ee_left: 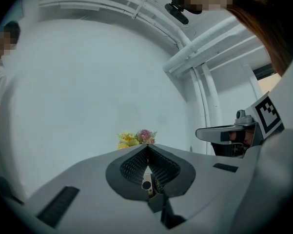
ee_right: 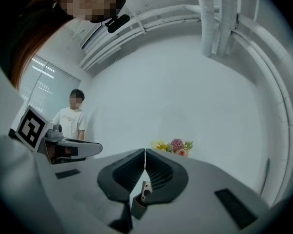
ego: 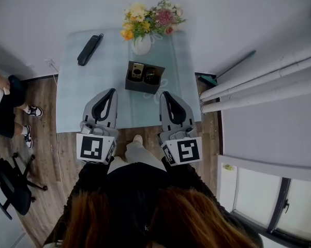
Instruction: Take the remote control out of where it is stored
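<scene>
A black storage box (ego: 145, 77) stands mid-table. In it a beige remote control (ego: 138, 71) stands upright beside a darker item (ego: 150, 75). Both grippers hover over the table's near edge, short of the box. My left gripper (ego: 112, 91) is to the box's left and my right gripper (ego: 165, 93) to its right. Each has its jaws together with nothing between them. In the left gripper view the shut tips (ee_left: 147, 147) point toward the flowers (ee_left: 136, 139), and a bit of the box shows below them. The right gripper view shows shut tips (ee_right: 145, 151) too.
A white vase of flowers (ego: 143, 40) stands just behind the box. A long black object (ego: 90, 49) lies at the far left of the pale blue table (ego: 80, 97). A person (ee_right: 73, 117) stands to the left, and an office chair (ego: 10, 182) is on the wooden floor.
</scene>
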### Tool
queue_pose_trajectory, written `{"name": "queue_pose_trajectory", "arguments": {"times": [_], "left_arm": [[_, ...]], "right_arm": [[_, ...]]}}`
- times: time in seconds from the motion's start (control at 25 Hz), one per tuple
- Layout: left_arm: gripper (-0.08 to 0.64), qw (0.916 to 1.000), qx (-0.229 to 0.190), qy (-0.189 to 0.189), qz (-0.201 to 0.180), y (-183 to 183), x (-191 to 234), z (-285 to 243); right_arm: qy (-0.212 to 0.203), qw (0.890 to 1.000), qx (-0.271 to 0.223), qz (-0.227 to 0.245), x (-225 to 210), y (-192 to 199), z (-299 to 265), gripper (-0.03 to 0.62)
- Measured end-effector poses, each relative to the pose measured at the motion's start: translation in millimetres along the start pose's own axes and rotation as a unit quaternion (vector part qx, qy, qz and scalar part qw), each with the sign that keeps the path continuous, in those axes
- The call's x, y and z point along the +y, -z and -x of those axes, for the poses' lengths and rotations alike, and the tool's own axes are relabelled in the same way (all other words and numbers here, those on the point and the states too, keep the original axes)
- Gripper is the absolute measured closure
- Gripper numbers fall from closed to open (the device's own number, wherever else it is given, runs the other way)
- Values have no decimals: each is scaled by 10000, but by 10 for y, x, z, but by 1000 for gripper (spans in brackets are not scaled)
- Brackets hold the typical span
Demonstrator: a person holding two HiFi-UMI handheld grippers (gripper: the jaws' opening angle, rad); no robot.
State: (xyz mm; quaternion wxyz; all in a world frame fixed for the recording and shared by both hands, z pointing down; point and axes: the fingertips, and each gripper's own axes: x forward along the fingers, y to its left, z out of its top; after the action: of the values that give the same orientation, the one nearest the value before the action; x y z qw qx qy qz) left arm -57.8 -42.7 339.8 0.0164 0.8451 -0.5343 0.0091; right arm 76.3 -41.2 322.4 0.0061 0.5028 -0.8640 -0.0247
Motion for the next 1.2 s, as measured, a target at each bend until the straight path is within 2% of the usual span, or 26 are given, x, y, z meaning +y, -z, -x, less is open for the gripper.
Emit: {"name": "queue_pose_trajectory", "arguments": {"times": [0.24, 0.6, 0.96, 1.2], "left_arm": [[555, 9999, -4, -127, -59, -34, -61, -330], [555, 9994, 13, -331, -78, -25, -24, -580], [555, 9995, 186, -230, -54, 66, 45, -688], [555, 9998, 204, 12, -84, 76, 178, -748]], "right_arm": [[-213, 9997, 47, -53, -284, 74, -109, 577], [-427, 9990, 80, -98, -424, 127, -266, 577], [-201, 9993, 253, -172, -477, 244, -354, 575], [149, 9980, 590, -180, -492, 519, -529, 575]]}}
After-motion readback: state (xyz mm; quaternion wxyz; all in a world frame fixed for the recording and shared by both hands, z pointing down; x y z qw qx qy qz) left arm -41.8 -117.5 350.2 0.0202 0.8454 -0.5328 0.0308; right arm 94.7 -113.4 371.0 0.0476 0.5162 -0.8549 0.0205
